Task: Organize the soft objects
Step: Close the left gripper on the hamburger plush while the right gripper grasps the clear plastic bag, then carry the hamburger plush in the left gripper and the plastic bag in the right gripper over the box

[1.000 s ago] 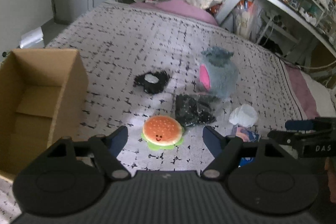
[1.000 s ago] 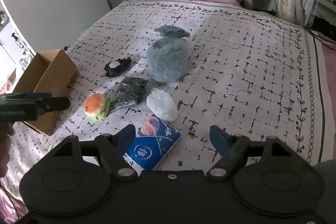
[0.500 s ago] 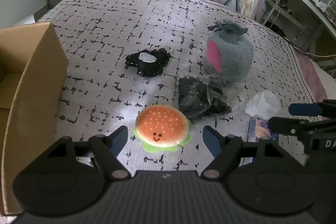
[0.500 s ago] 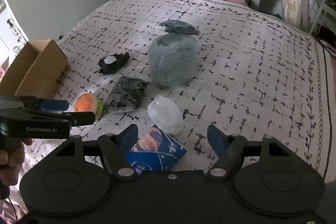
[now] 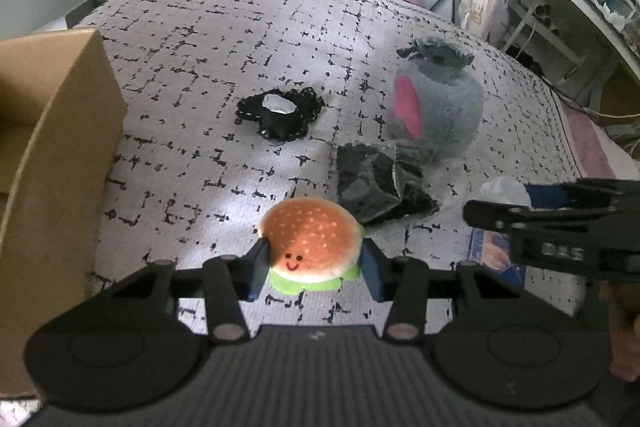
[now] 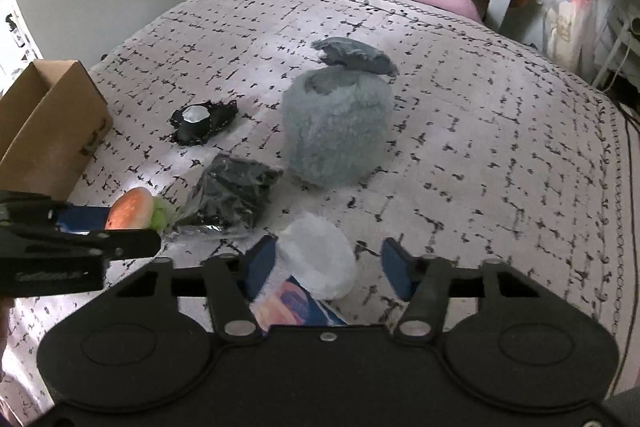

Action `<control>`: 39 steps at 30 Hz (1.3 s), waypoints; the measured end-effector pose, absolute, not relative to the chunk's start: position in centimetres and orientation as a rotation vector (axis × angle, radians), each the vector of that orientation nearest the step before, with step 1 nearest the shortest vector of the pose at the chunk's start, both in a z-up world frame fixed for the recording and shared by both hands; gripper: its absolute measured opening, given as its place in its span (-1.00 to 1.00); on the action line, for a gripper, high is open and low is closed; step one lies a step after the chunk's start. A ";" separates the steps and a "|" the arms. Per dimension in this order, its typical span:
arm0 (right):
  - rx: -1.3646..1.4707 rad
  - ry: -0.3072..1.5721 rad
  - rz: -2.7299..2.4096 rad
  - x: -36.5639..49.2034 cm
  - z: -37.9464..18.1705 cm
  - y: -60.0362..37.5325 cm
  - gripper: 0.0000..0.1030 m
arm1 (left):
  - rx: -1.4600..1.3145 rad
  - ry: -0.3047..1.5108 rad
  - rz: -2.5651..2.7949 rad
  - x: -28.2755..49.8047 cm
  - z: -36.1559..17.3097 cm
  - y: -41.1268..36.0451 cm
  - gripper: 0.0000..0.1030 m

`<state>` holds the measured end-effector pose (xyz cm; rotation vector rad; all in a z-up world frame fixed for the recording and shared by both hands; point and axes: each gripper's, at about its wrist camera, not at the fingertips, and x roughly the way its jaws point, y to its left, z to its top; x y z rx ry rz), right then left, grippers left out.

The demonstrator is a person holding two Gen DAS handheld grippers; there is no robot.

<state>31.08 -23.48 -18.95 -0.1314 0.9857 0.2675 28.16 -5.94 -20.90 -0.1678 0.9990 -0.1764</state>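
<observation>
Two grippers closing: left gripper [image 5: 312, 269] clamps burger [image 5: 312, 241]; right gripper [image 6: 326, 269] brackets white wad [image 6: 318, 261], grip unclear. Box [image 5: 52, 131] at bed's [image 5: 240, 39] left edge; nothing visibly stowed.

A: Where does the right gripper [image 6: 328, 267] sit?
B: Just this side of the grey plush [image 6: 336, 131]. Its jaws have just been closing, with a white wad [image 6: 318, 259] between them; the left pad touches it, the right pad stands clear. A blue pack [image 6: 288, 303] lies under the wad.
A: Left of the plush?
B: A black bag [image 6: 234, 193] touching its base, a black pouch [image 6: 202, 123] farther off, then the box [image 6: 48, 135]. The left gripper [image 6: 132, 223] has a burger [image 6: 134, 211] between its fingers.
</observation>
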 end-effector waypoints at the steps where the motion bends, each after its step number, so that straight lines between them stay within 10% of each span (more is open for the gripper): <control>1: -0.140 0.993 0.268 31.1 -19.1 -23.3 -0.27 | -0.165 0.997 -0.171 28.0 -20.7 -5.9 -0.08; 39: 0.003 0.828 0.329 27.4 -8.2 -19.4 -0.28 | -0.146 0.803 -0.087 22.3 -9.6 0.4 -0.08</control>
